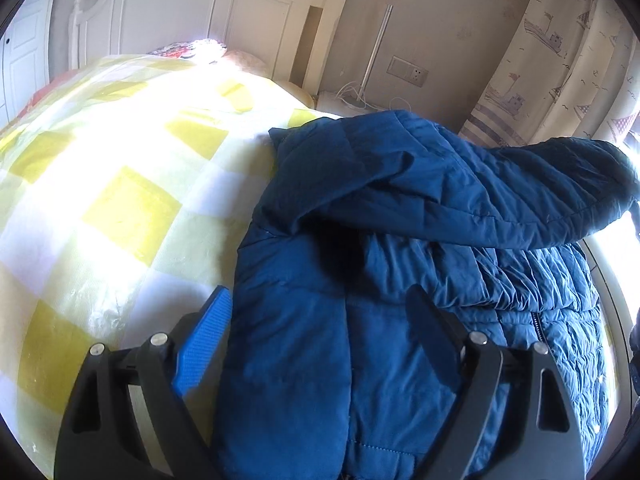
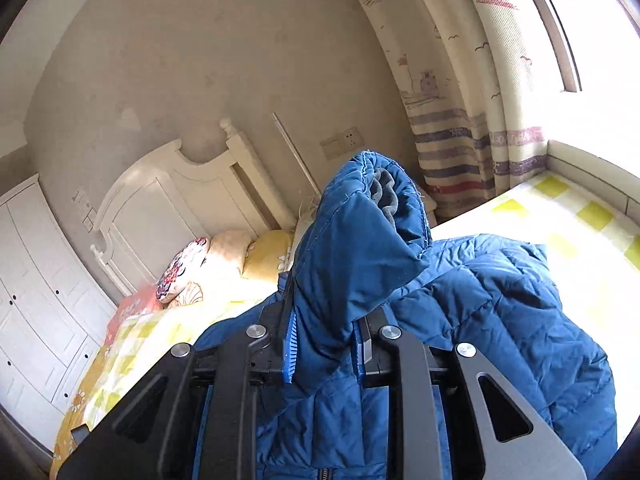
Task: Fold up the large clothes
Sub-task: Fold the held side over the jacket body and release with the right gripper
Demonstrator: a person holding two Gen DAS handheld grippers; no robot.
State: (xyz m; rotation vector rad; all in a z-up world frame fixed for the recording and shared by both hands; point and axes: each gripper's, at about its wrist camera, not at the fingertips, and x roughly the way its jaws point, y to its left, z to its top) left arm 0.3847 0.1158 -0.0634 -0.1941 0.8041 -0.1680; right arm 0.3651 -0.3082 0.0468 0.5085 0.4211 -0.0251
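Nearest in the right wrist view, the right gripper has its blue-padded fingers clamped on the sleeve of a dark blue quilted puffer jacket. The sleeve stands up from between the pads, its long axis running up and away, and the open cuff with grey ribbed lining is at the top end.

In the left wrist view, the left gripper hangs with its jaws spread wide. One blue pad is over the bedcover just beside the jacket's edge, the other finger over the blue fabric, and nothing is gripped.

The jacket body lies flat on the yellow-and-white checked bedcover, zipper on top, with one sleeve draped across it toward the window side.

Farther off are patterned pillows, then a white wooden headboard, a wall socket and a ship-print curtain.
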